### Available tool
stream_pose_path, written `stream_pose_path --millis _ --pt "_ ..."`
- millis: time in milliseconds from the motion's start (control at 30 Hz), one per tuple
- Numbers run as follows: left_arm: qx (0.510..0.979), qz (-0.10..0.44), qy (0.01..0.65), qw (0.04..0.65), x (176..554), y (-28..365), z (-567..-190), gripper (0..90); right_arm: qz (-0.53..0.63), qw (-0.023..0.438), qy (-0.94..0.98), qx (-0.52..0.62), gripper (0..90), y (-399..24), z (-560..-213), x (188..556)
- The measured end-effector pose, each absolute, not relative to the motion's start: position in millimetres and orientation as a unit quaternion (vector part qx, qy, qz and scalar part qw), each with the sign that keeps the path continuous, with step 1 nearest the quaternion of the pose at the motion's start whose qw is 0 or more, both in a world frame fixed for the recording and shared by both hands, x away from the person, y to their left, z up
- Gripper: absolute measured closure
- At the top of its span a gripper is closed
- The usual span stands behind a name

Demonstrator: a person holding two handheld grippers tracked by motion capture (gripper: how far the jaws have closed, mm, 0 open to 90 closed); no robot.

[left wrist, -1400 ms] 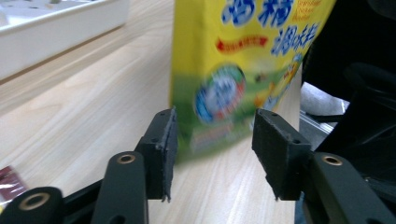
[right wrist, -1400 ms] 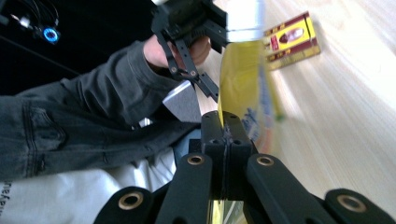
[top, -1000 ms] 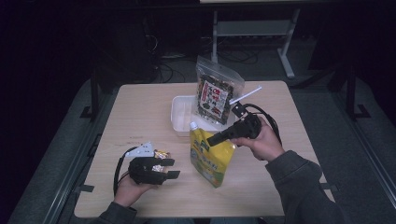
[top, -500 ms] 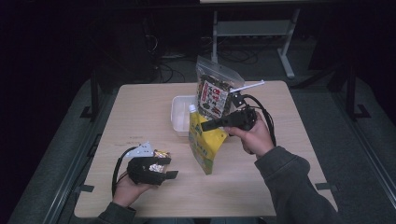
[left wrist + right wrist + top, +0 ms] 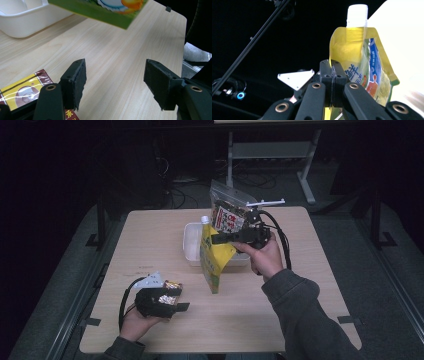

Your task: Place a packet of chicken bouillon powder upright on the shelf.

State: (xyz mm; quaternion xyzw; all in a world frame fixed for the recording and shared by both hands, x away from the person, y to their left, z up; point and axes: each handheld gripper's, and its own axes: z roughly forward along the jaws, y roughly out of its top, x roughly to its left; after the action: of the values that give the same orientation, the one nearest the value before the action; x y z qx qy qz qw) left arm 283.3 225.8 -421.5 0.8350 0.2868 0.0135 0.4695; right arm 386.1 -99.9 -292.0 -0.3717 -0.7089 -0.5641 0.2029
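A yellow-green spouted pouch (image 5: pixel 213 262) with a white cap (image 5: pixel 204 220) hangs upright over the table, just in front of the white tray (image 5: pixel 190 251). My right gripper (image 5: pixel 218 239) is shut on the pouch's upper side edge; in the right gripper view the jaws (image 5: pixel 332 68) pinch the pouch (image 5: pixel 362 65) below its cap (image 5: pixel 357 14). At the near left, my left gripper (image 5: pixel 176 300) rests low on the table. Its jaws have just been opening and stand open (image 5: pixel 115 85) with nothing between them. A small yellow and dark-red packet (image 5: pixel 22 87) lies beside the left jaw.
A clear snack bag (image 5: pixel 228 212) with a dark label stands in the tray's far end. The wooden table (image 5: pixel 310 285) has bare room at the right and front. A white rack and cables stand on the floor beyond the far edge.
The right gripper has lifted the pouch and carried it toward the tray, from lying slanted to hanging upright. The left hand has stayed put beside the small packet.
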Motion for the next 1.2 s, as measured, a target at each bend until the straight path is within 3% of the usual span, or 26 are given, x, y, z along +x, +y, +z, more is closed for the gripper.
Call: stream_pose_path --millis 700,1200 --pt "0.829 0.015 0.293 0.475 284 231 -421 33.5 -0.595 0.148 -0.675 -0.41 89.4 -59 -276 431" --pt "0.827 0.012 0.296 0.477 284 233 -421 33.5 -0.6 0.125 -0.652 -0.446 89.4 -39 -287 462"
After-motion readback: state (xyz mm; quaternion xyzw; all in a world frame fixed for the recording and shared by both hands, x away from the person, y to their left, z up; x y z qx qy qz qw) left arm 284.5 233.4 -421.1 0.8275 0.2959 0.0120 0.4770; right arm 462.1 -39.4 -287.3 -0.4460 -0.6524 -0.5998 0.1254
